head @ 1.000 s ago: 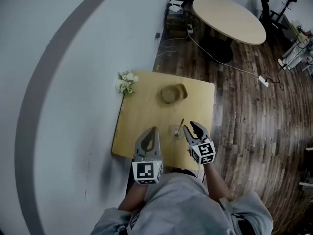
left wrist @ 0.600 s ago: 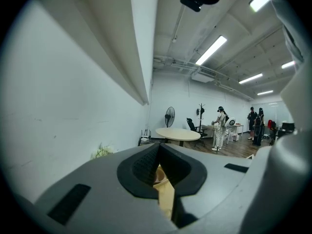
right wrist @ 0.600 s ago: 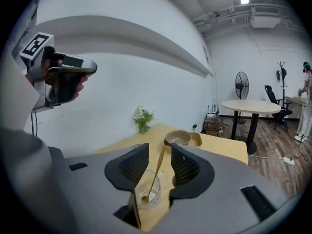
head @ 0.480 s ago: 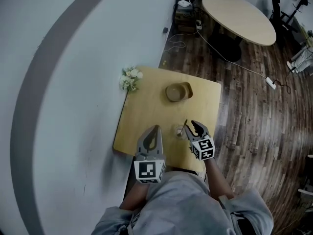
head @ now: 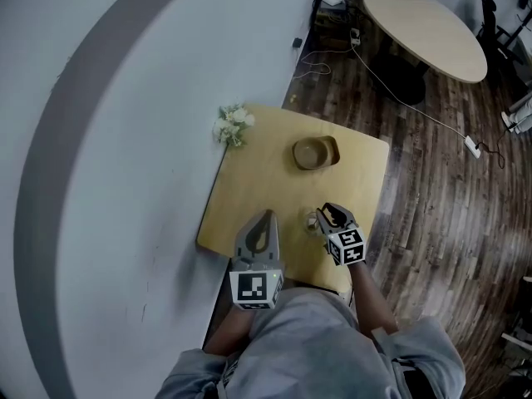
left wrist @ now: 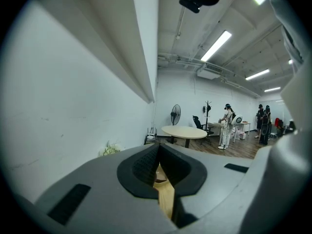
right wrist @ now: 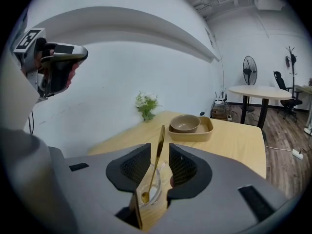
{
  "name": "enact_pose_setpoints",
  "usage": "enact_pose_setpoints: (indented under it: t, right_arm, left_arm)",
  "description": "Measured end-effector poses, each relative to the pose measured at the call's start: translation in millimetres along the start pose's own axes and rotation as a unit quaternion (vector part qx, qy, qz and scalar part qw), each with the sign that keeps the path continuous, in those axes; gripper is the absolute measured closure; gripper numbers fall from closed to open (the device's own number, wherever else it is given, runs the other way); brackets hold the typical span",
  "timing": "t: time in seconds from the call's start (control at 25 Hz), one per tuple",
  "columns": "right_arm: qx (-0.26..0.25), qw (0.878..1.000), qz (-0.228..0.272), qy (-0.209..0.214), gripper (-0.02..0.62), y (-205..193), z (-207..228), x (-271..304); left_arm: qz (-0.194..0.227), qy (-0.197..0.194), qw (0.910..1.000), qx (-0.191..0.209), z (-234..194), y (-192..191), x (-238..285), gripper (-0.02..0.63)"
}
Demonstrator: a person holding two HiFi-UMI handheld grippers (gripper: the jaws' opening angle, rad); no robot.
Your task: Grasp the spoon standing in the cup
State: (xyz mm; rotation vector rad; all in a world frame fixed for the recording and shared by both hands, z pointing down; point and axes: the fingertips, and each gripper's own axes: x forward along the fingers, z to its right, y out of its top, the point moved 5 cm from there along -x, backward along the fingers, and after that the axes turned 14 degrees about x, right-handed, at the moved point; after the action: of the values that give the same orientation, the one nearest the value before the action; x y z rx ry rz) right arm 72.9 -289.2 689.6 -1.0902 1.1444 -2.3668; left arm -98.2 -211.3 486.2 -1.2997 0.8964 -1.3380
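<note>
The gold spoon (right wrist: 158, 150) stands bowl-end down in a clear cup (right wrist: 152, 189), and its handle leans up and away past the rim. The cup sits on the yellow counter (right wrist: 234, 140), close to the edge nearest the person. The right claw (right wrist: 159, 149) straddles the cup from the near side. Its jaws are spread with the spoon handle rising between the two ribbed pads, nearer the left pad, and neither pad can be seen pressing on it. Those jaws have just been closing, with the handle between them. Beyond the cup, toward the far side of the counter, a brown bowl (right wrist: 184, 123) rests in a tan tray (right wrist: 208, 130). Left of that, farther from the cup, a small bunch of white flowers (right wrist: 146, 104) stands at the counter's wall-side corner. The left claw (head: 264, 221) hangs over the counter's near edge, to the left of the cup and well apart from it. Its jaws are pressed together at the tips with nothing between them.
</note>
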Motion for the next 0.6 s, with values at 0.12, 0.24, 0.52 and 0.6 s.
enact_pose_setpoints:
  t: [0.12,0.24,0.52,0.6]
  right_arm:
    - [-0.001,1.000,-0.005,0.000,0.509,-2.2,0.3,4.7]
    - [-0.007,1.000,-0.005,-0.002,0.548,-1.7,0.1,7.0]
    - [0.003,1.000,0.007,0.003,0.587,0.4,-3.8,3.7]
    - [0.000,1.000,0.013,0.002,0.592,2.9,-5.6,0.8]
  left_arm:
    - [-0.004,0.005,1.0000,-0.002,-2.0,-1.7,-1.1,0.604]
    - [-0.006,0.008,0.9999,-0.001,-3.3,-2.3,-1.1,0.604]
    - [-0.005,0.007,1.0000,0.000,-4.8,-1.8,-1.7,0.604]
    - [-0.004,0.006,1.0000,-0.001,-4.3,-2.0,-2.4,0.604]
